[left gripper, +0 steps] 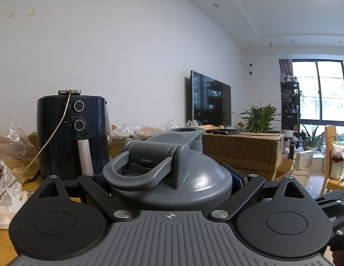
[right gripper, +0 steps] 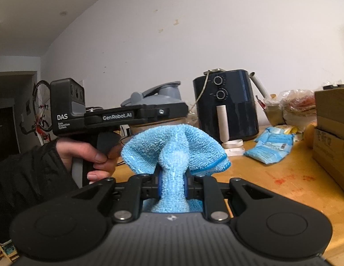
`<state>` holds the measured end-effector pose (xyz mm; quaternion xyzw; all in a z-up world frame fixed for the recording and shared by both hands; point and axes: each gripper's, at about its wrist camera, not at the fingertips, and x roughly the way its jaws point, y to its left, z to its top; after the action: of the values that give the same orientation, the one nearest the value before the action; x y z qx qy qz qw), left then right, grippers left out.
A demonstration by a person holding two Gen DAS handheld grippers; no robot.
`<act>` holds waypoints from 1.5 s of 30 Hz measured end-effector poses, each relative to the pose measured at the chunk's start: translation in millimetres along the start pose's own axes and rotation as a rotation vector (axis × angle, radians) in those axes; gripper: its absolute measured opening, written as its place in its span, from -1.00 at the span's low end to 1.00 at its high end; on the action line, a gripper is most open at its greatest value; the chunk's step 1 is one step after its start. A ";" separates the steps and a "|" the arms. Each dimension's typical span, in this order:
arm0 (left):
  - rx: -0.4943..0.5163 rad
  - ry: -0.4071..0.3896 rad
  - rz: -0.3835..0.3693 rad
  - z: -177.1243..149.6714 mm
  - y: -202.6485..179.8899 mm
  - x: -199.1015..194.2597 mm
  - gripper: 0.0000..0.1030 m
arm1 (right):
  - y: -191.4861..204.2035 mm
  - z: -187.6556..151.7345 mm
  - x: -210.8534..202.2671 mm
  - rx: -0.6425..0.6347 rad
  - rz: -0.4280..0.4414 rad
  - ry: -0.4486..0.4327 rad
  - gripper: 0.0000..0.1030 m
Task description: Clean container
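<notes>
The container shows its grey domed lid, with a loop handle and a flip spout. It fills the space between the blue pads of my left gripper, which is shut on it. The right wrist view shows that same gripper from the side, held by a hand, with the grey lid above its fingers. The container's body is mostly hidden behind the cloth. My right gripper is shut on a light blue microfibre cloth, which fans out just right of the container.
A dark air fryer stands on the wooden table behind the container. Blue wipe packets, cardboard boxes and plastic bags crowd the table. A TV and a plant stand further off.
</notes>
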<state>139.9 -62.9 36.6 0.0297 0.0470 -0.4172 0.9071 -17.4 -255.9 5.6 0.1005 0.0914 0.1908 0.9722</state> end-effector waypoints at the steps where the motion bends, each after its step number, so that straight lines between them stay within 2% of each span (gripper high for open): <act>1: 0.000 -0.001 0.001 -0.1 -0.1 0.0 0.85 | -1.5 -0.6 -1.9 0.005 -0.007 0.001 -0.73; 7: 0.000 -0.008 0.006 -0.9 -0.2 -0.5 0.85 | -7.4 -3.2 -9.8 0.009 -0.020 -0.002 -0.73; 15: -0.001 -0.023 0.015 -2.6 -1.6 -1.2 0.85 | 3.8 -4.7 -13.4 -0.051 -0.010 -0.026 -0.79; 25: 0.013 -0.041 0.058 -5.6 -8.0 -2.8 0.86 | 4.9 -5.5 -12.5 -0.048 0.000 -0.018 -0.78; 28: -0.004 -0.038 0.072 -4.4 -8.1 -3.1 0.89 | 3.6 -6.0 -11.9 -0.042 -0.002 -0.014 -0.78; 30: -0.002 -0.044 0.084 -3.9 -8.6 -5.1 1.00 | 2.7 -6.9 -11.5 -0.037 -0.004 -0.012 -0.78; 36: -0.015 -0.036 0.103 -1.4 -7.1 -8.2 1.00 | 1.5 -9.0 -10.0 -0.027 -0.005 -0.006 -0.78; 45: -0.028 -0.001 0.242 2.7 -25.3 -7.2 1.00 | -0.6 -10.7 -8.4 -0.018 -0.005 0.000 -0.76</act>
<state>116.2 -74.2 39.7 0.0225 0.0487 -0.3040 0.9512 -27.2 -258.0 -3.7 0.0916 0.0899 0.1893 0.9735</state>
